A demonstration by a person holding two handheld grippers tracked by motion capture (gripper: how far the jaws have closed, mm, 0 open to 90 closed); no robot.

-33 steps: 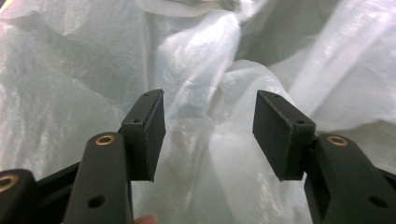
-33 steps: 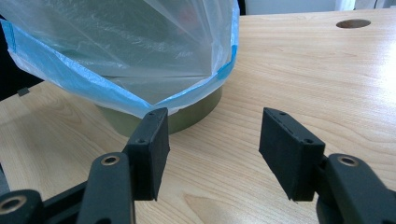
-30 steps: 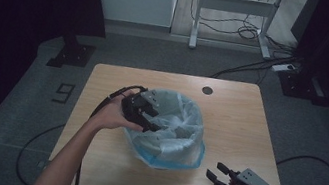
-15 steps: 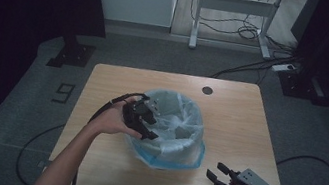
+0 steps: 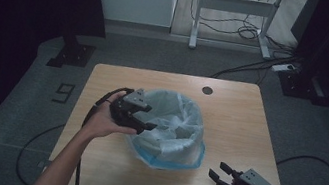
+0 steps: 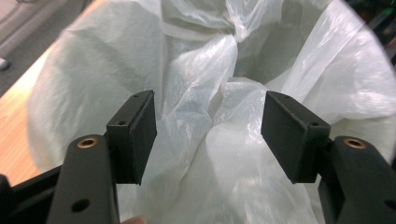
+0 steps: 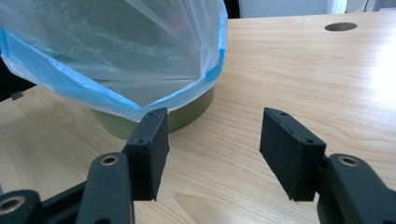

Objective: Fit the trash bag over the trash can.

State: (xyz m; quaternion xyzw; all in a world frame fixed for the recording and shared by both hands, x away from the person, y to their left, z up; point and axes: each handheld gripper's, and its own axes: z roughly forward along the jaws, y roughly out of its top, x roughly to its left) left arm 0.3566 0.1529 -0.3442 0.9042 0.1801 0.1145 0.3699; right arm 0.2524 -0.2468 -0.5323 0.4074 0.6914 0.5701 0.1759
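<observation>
Here, both grippers (image 5: 147, 120) (image 5: 217, 171) gape — wooden table (image 5: 239, 115) (cable hole (image 5: 207, 90)), grey floor (image 5: 12, 112).

A light wooden table (image 5: 239, 115) carries a bin (image 7: 187, 114) lined with a plastic bag (image 5: 172, 124) near its middle; beyond the bin, a round hole (image 5: 207, 90).

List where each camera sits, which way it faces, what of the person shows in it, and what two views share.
High view: above the table, looking forward and down; both forearms, left gripper, right gripper.
Left gripper view: on the left gripper, facing the bag; open jaws.
Right gripper view: low over the table, facing the bin; open jaws.
All share the bag.
</observation>
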